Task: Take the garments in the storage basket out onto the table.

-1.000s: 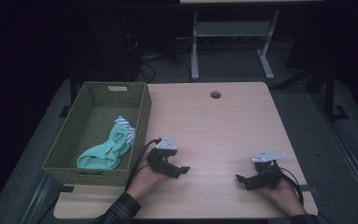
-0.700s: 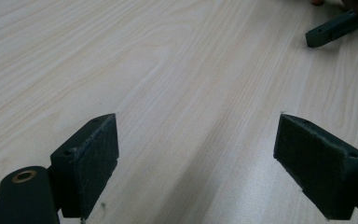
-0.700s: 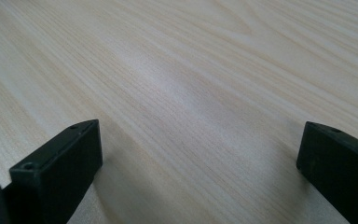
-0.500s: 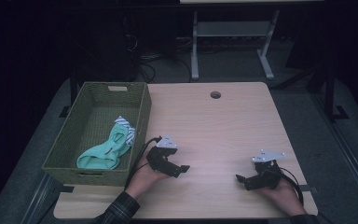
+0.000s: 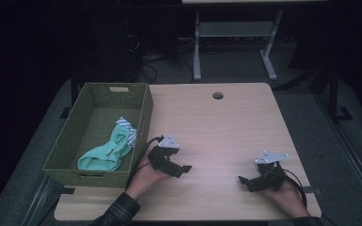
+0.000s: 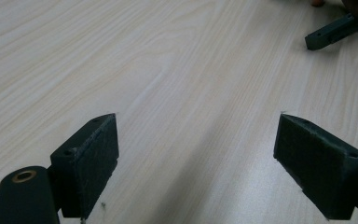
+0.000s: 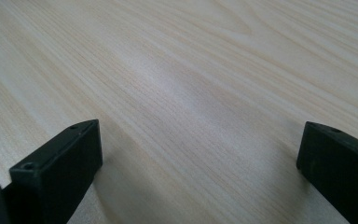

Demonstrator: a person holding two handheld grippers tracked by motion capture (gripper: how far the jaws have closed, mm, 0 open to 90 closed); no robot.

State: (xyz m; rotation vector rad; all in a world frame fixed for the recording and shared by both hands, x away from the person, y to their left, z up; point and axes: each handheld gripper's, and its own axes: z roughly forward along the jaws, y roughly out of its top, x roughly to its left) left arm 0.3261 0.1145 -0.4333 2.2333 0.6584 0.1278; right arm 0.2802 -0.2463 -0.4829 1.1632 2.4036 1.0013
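Observation:
My left gripper [image 5: 185, 168] rests low over the wooden table [image 5: 217, 127] just right of the woven basket [image 5: 141, 117], jaws wide apart with bare wood between them [image 6: 196, 154]. My right gripper [image 5: 243, 181] sits near the table's front right, also open over bare wood [image 7: 200, 158]. A jaw tip of the right gripper [image 6: 328, 35] shows at the top right of the left gripper view. Inside the basket lies a mint green cloth [image 5: 106, 153] with a striped piece [image 5: 128, 132] at its far end.
A round cable hole [image 5: 218, 95] sits near the table's far edge. Beyond the table stands a metal desk frame [image 5: 235, 42] with cables on the dark floor. The basket's wall stands close to my left hand.

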